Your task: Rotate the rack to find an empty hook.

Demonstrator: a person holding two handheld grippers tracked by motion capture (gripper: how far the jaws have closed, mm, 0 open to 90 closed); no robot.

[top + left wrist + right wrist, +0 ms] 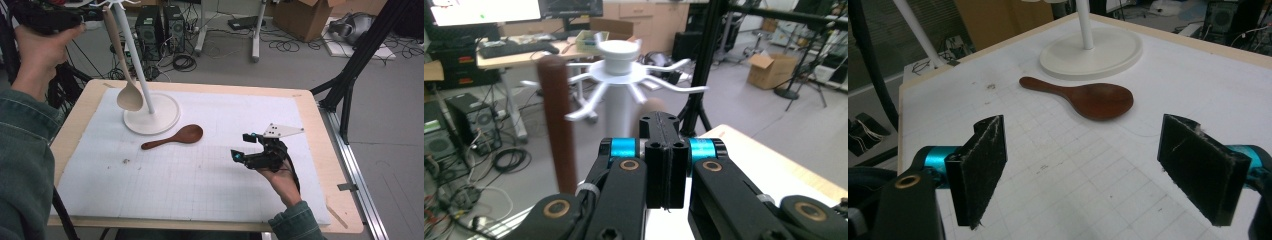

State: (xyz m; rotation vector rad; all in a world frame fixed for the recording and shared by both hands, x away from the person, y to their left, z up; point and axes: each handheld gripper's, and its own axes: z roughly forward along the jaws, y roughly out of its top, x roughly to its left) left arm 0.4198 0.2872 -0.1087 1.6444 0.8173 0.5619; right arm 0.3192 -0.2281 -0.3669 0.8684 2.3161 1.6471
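Pale spoon (125, 75) hangs from rack (150, 107); left gripper (664, 131) seemingly empty.

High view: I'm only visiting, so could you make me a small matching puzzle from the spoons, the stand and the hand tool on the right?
Things:
1. pale wooden spoon
2. dark brown wooden spoon
3. white stand with a round base
4. right gripper

States:
A. fingers wide apart
B. lying flat on the white gridded mat
C. raised upright, bowl downward
D. standing on the mat's far left part

Pairs: 1-C, 2-B, 3-D, 4-A
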